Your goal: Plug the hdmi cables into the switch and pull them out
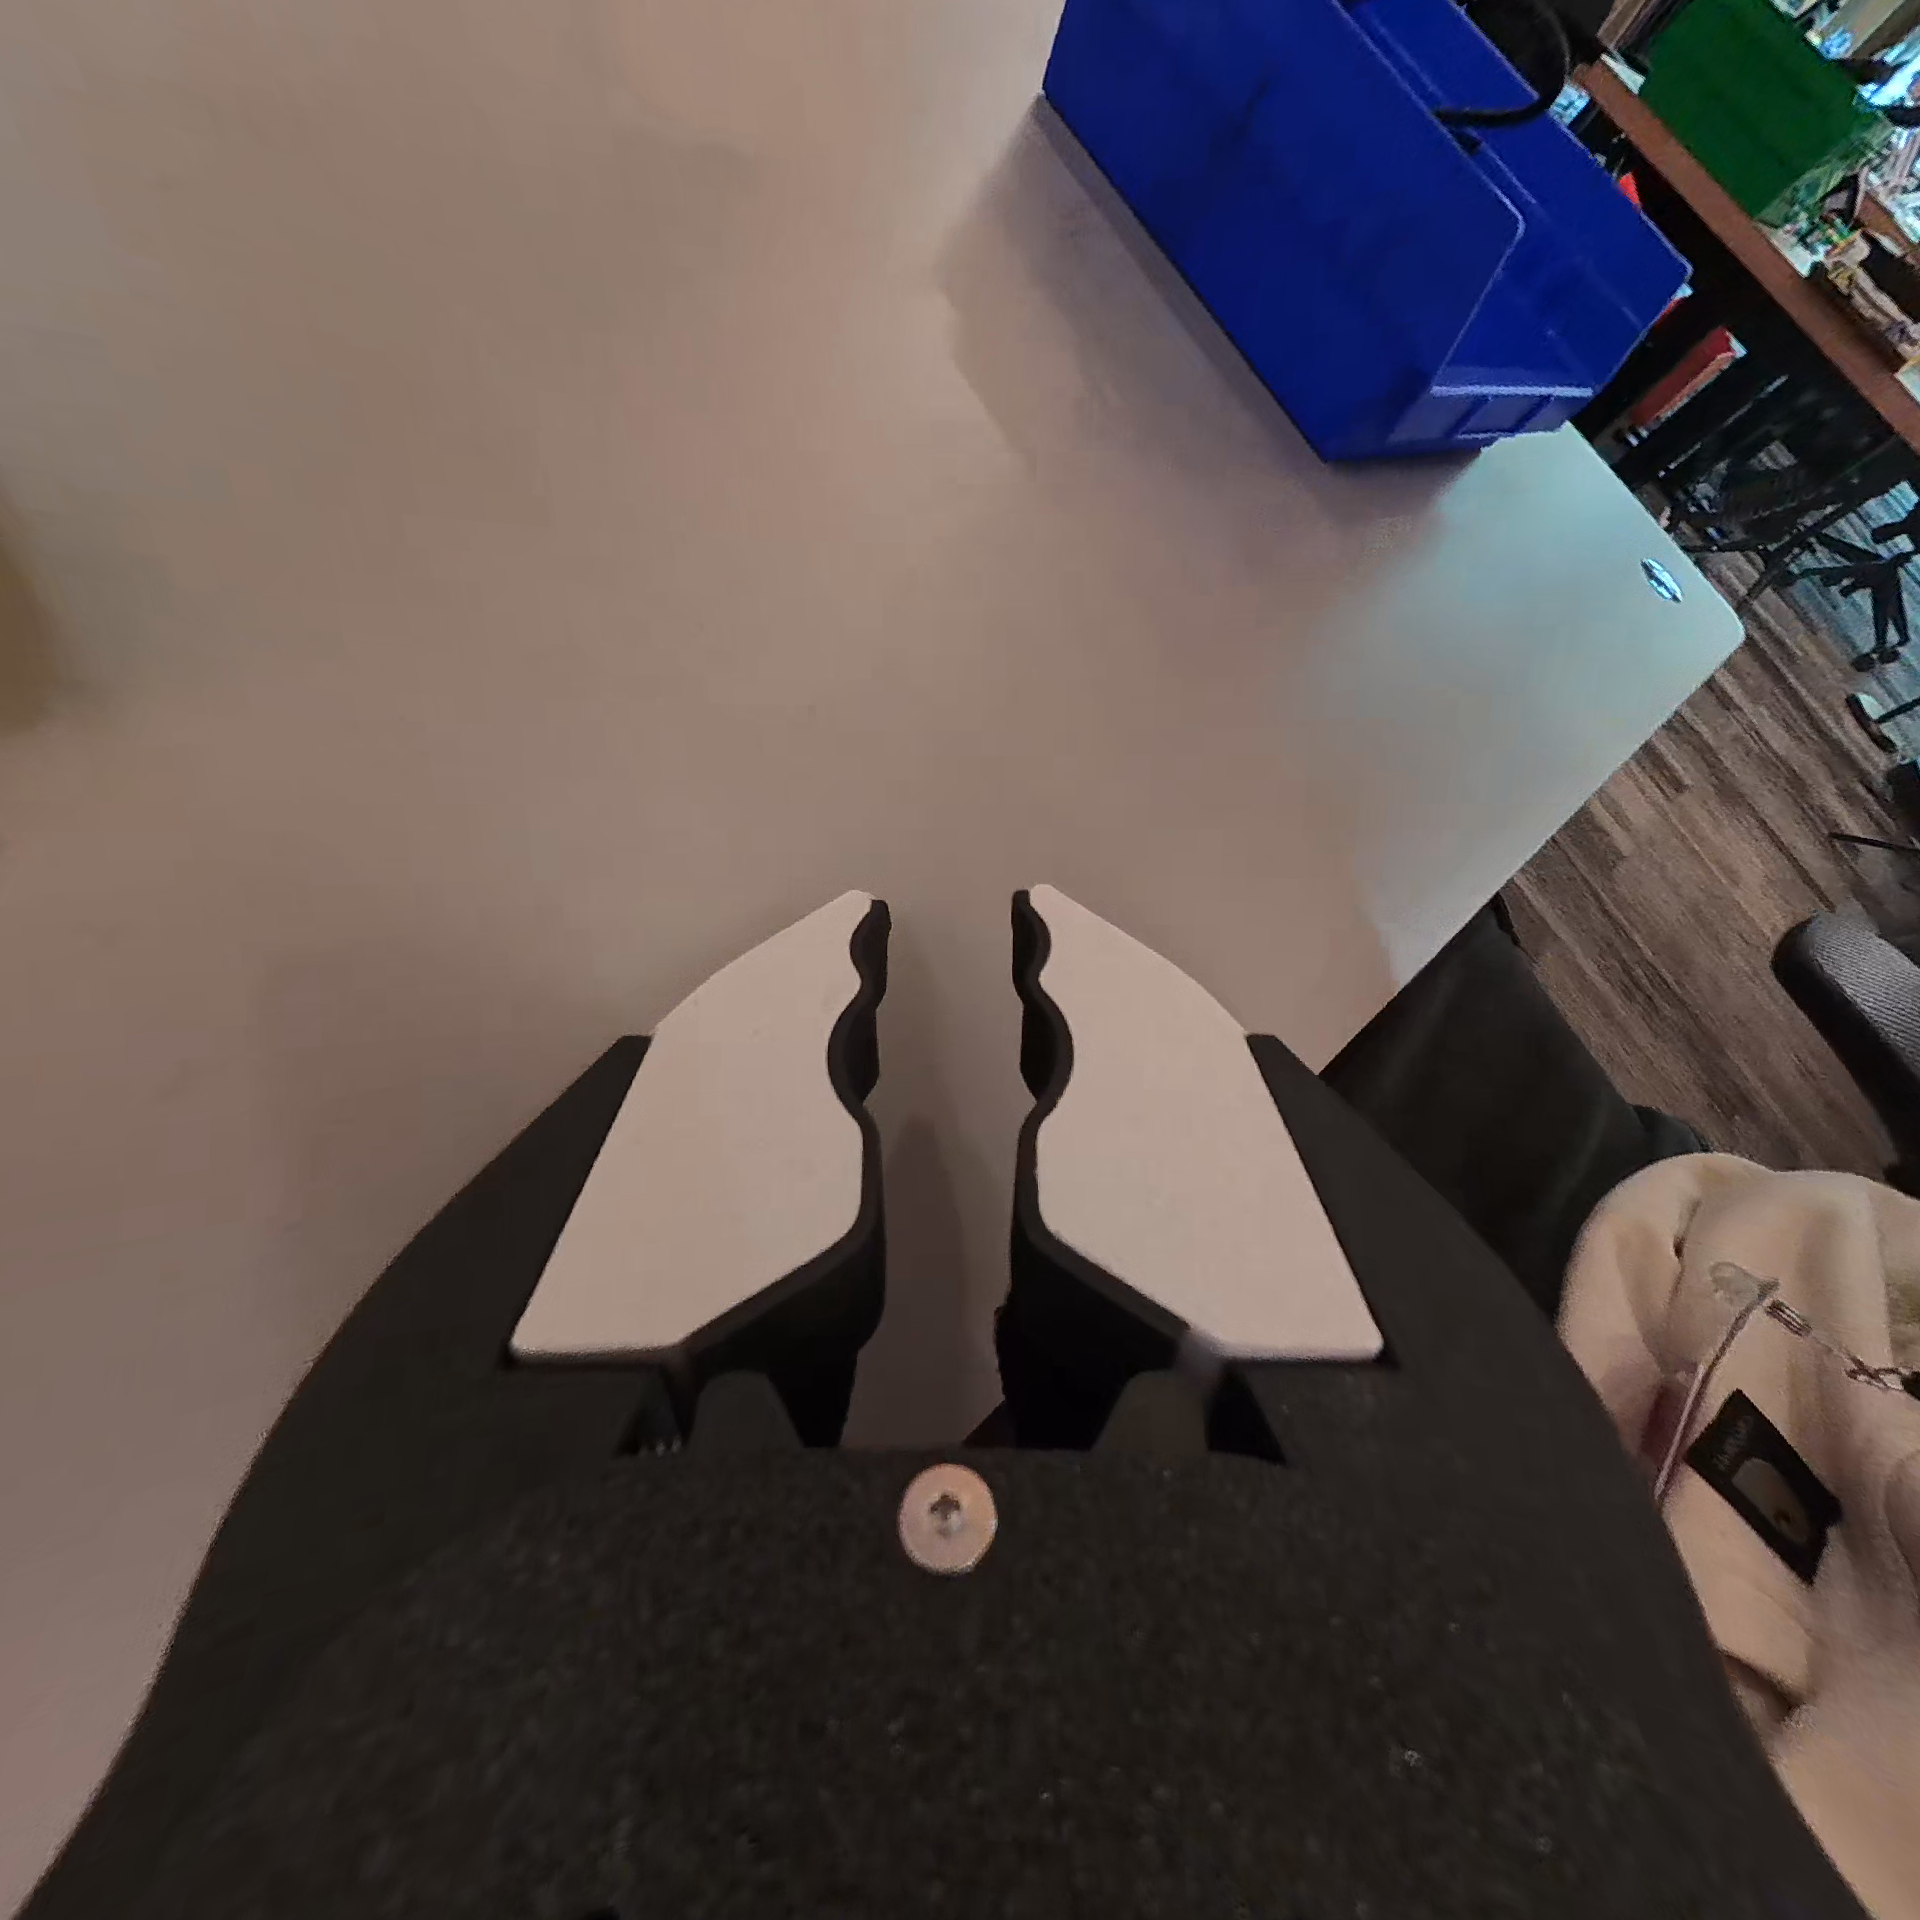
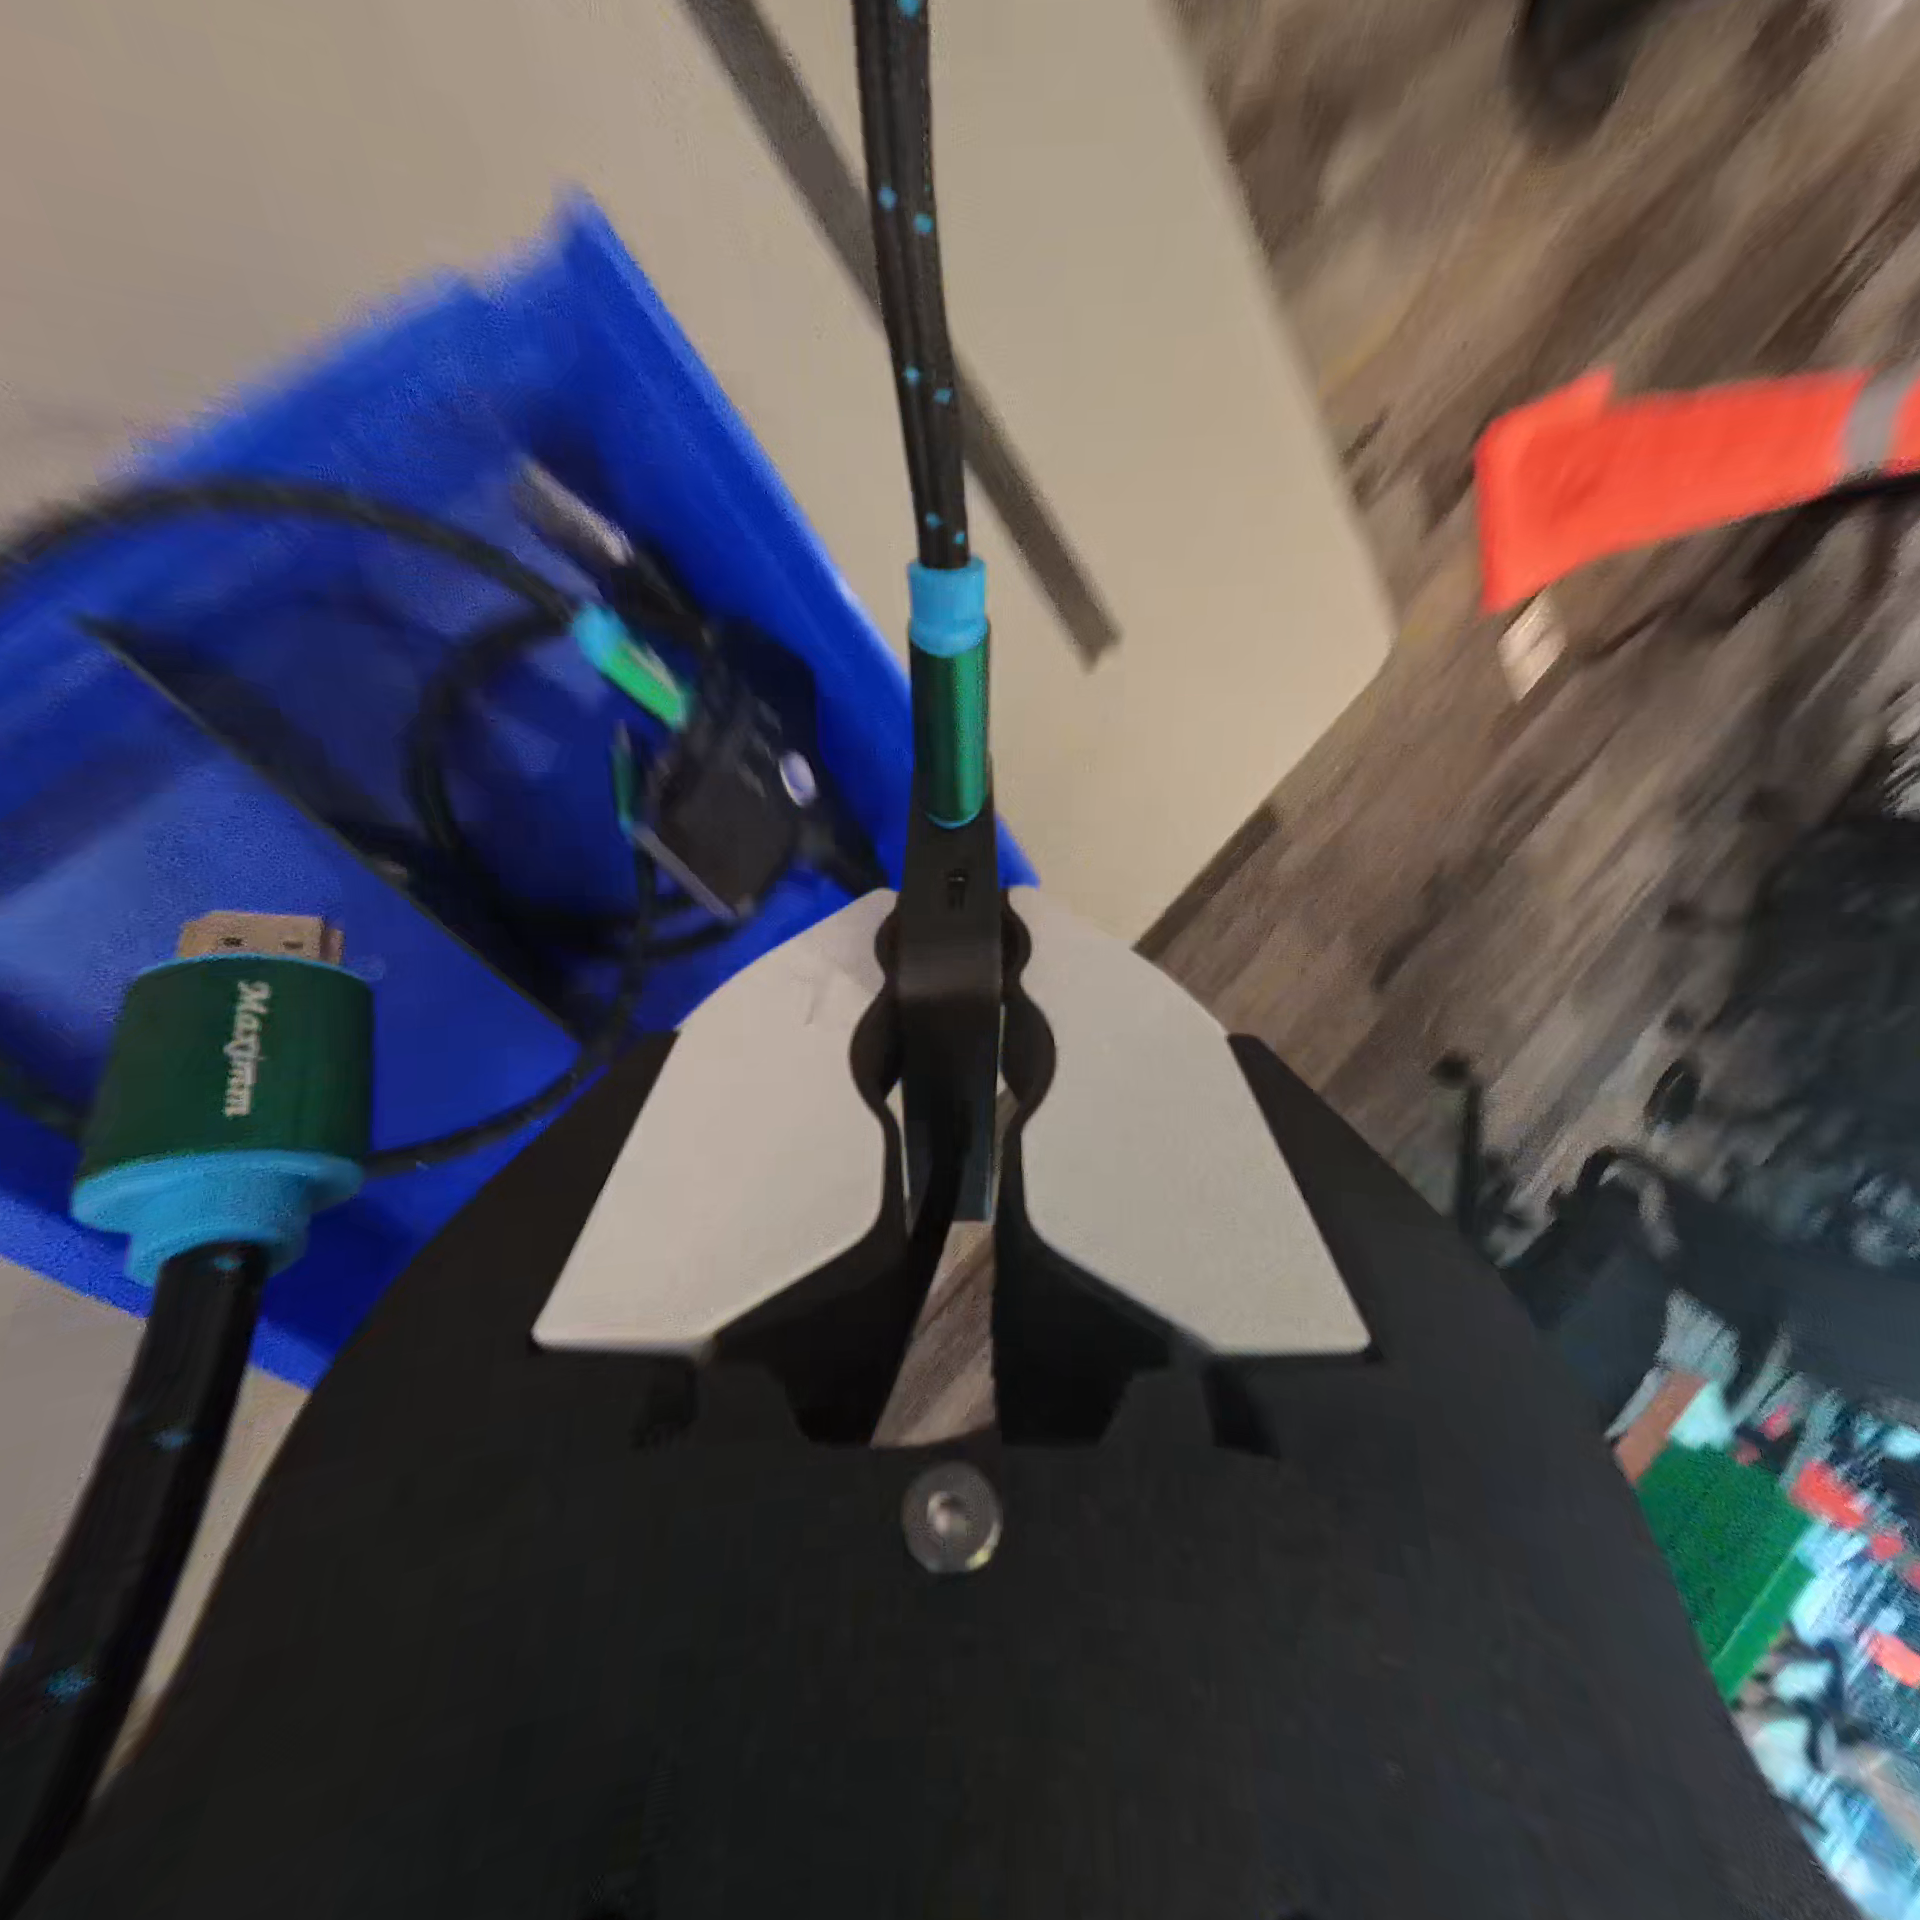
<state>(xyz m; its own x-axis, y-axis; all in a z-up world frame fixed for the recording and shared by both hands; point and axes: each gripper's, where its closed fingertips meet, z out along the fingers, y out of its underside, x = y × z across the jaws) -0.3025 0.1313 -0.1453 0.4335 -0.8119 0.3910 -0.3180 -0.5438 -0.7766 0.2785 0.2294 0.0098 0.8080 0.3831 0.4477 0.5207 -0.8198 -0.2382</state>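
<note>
My right gripper point(image 2: 951, 925) is shut on a thin black flat body point(image 2: 948, 1039), seen edge-on; it looks like the switch. A green HDMI plug with a blue collar point(image 2: 948, 696) sits in its far end, and its braided black cable point(image 2: 914, 260) runs up out of view. A second green HDMI plug point(image 2: 223, 1081) with a bare gold tip hangs loose at the left, close to the camera. My left gripper point(image 1: 951, 909) is open and empty above the white table point(image 1: 520, 468).
In the right wrist view a blue bin point(image 2: 343, 540) holds coiled black cable, another green plug point(image 2: 634, 665) and a black box point(image 2: 717, 821). In the left wrist view blue bins point(image 1: 1351, 229) stand at the table's far right. The table edge, chairs and a cream garment point(image 1: 1766, 1403) lie to the right. Across from one pair of fingers to the other is roughly 60 cm.
</note>
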